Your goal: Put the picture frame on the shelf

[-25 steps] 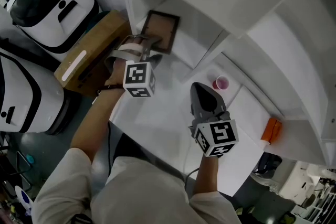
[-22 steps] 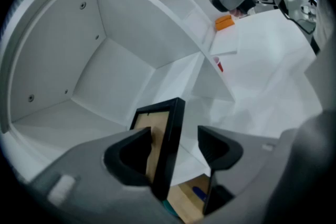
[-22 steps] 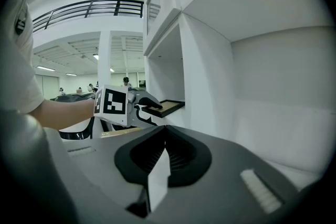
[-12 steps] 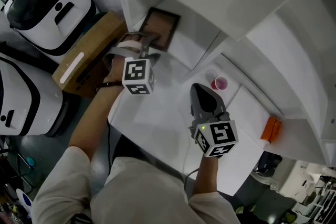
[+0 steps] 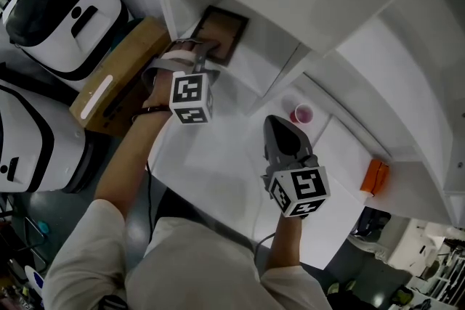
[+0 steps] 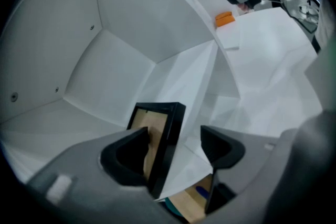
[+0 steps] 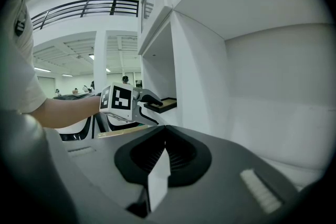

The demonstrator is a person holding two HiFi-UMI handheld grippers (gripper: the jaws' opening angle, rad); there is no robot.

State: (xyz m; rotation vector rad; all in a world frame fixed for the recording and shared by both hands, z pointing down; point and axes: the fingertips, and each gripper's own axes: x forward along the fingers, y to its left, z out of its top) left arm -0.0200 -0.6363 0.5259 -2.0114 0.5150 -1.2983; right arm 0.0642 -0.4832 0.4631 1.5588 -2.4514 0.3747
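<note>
Head view shows one picture frame (image 5: 220,36) lying in the shelf's (image 5: 254,65) left compartment, its long axis pointing toward the back wall, and one pink cup (image 5: 302,114) on the counter (image 5: 211,170). Only the left gripper view shows the left tongs (image 6: 176,147) spread, having just been opening, with the frame between them. The right tongs (image 7: 165,149) are pressed together.

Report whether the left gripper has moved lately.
Yes: left gripper edged farther from the pink cup, toward the shelf; jaws just opening, picture frame between them.
</note>
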